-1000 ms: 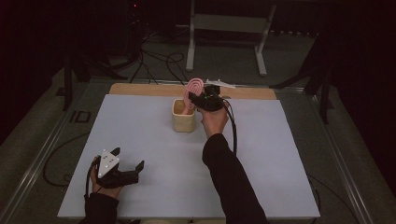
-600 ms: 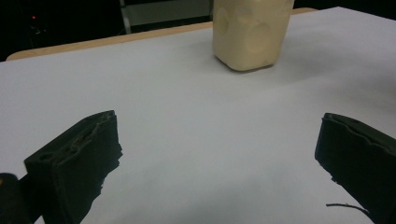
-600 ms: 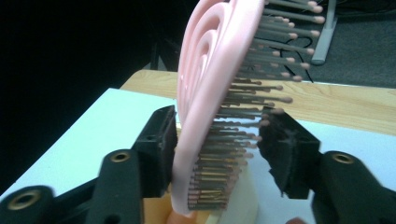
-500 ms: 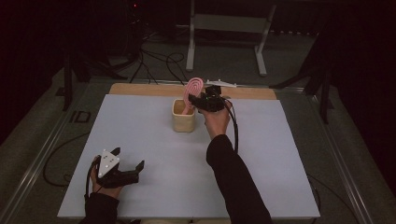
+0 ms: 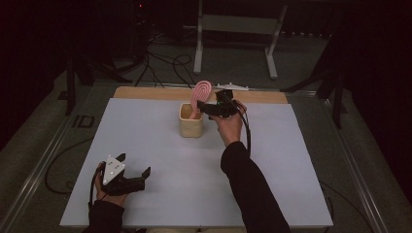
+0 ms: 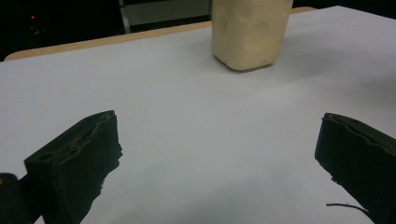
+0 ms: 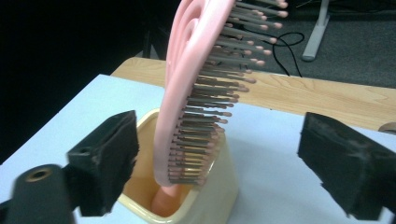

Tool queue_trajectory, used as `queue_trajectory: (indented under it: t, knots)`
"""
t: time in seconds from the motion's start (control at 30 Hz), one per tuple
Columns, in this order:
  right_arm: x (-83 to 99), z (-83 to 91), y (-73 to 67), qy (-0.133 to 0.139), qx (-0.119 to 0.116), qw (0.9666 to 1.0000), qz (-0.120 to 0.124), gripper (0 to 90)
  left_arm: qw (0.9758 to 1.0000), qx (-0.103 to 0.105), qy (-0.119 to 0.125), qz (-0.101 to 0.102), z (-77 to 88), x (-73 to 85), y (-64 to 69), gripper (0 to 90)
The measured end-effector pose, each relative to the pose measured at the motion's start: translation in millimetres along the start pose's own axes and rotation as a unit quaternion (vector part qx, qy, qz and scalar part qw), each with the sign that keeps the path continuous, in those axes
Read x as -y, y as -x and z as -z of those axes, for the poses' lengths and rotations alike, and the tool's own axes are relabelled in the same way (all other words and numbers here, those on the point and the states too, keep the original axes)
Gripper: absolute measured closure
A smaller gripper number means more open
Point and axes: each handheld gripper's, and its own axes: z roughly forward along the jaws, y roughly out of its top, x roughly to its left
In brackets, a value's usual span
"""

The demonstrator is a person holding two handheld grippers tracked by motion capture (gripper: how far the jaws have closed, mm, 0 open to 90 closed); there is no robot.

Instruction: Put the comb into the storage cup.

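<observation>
A pink hairbrush (image 5: 200,93) stands handle-down in a cream cup (image 5: 190,125) at the back middle of the white table, its head leaning out over the rim. My right gripper (image 5: 203,108) reaches in from the right at the level of the brush head. Its jaws have just been opening. In the right gripper view the brush (image 7: 196,79) and the cup (image 7: 212,205) sit between the wide-spread jaws of the right gripper (image 7: 224,158), and neither pad touches the brush. My left gripper (image 5: 134,163) rests open on the table at the front left, holding nothing. The cup (image 6: 247,32) lies well ahead of the left gripper (image 6: 219,158).
A wooden strip (image 5: 145,93) runs along the table's far edge, with a small white object (image 5: 233,87) on it behind the right hand. Beyond the table are cables (image 5: 160,63) and a metal stand (image 5: 233,29) on the floor. Bare white tabletop (image 5: 291,160) lies around the cup.
The right gripper's jaws have spread apart off the brush, which stays standing in the cup. Neither hand has shifted noticeably.
</observation>
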Motion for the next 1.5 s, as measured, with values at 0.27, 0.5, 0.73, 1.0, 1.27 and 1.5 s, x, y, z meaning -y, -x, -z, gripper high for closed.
queue_trajectory:
  t: [0.27,0.5,0.73,1.0,1.27,1.5]
  knots:
    - [3.8,6.4,4.0,-0.003,-0.011,0.9998,0.015,8.9,1.0000,-0.001,0.000,0.001,-0.1,-0.1,0.1,0.5]
    - [9.0,12.4,8.4,-0.013,-0.008,0.9995,0.028,8.9,1.0000,-0.002,0.000,0.001,-0.3,0.0,0.2,0.4]
    - [16.0,24.7,14.8,-0.016,-0.010,0.9988,0.044,8.9,1.0000,-0.003,0.000,0.000,-0.5,0.1,0.7,0.4]
    - [25.6,33.2,17.8,-0.033,-0.009,0.9979,0.055,8.9,1.0000,-0.002,-0.001,-0.001,-0.5,0.1,1.2,0.4]
    - [32.3,42.2,19.3,-0.032,-0.023,0.9978,0.053,8.9,1.0000,-0.002,-0.001,-0.001,-0.8,0.1,1.5,0.4]
    - [42.4,54.2,21.0,-0.025,-0.032,0.9980,0.047,9.0,1.0000,-0.001,-0.002,-0.002,-1.5,0.0,2.5,0.4]
